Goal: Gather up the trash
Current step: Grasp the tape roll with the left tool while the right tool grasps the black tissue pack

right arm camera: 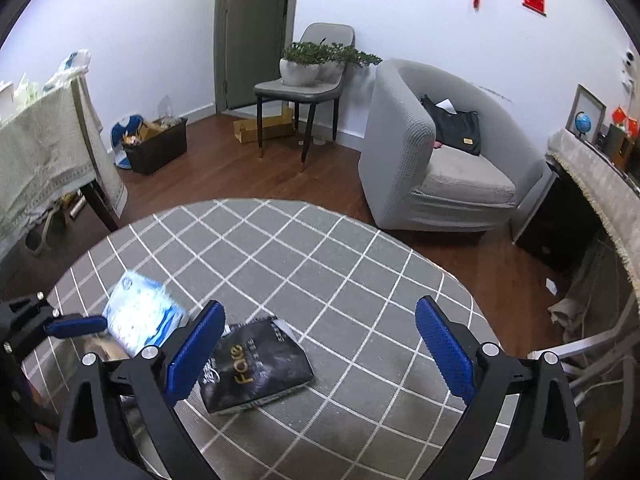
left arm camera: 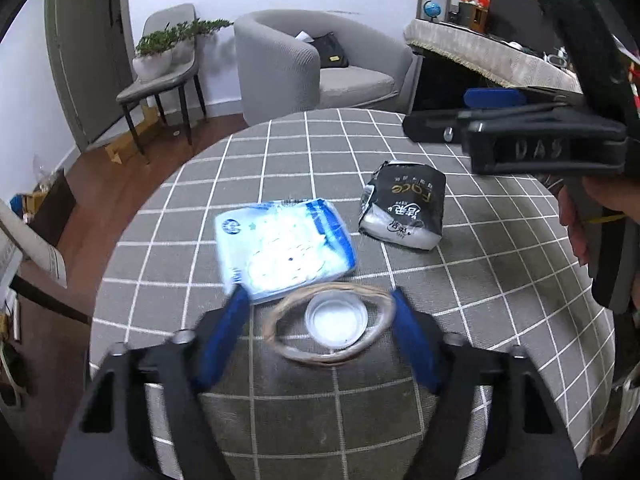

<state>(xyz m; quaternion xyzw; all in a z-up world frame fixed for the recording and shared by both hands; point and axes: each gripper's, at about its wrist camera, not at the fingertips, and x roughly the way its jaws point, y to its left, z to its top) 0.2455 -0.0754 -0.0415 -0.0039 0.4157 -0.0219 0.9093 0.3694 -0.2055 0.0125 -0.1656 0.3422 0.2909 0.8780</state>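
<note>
A blue and white plastic packet [left arm camera: 284,250] lies on the round grey checked table [left arm camera: 304,152]. A black tissue pack [left arm camera: 404,206] lies to its right. A white cap [left arm camera: 335,320] sits inside a loop of twine [left arm camera: 332,322] near the front. My left gripper [left arm camera: 318,336] is open, its blue fingers on either side of the loop and cap, just above the table. My right gripper [right arm camera: 320,350] is open and empty, above the black tissue pack [right arm camera: 252,368]. The blue packet also shows in the right wrist view [right arm camera: 140,316]. The right gripper shows in the left wrist view [left arm camera: 496,116].
A grey armchair [right arm camera: 436,156] with a black bag stands beyond the table. A chair with potted plants [right arm camera: 308,68] stands by the door. A cloth-covered sideboard [left arm camera: 488,52] is at the right. A black bin [right arm camera: 156,144] and a cardboard box [right arm camera: 264,128] sit on the wooden floor.
</note>
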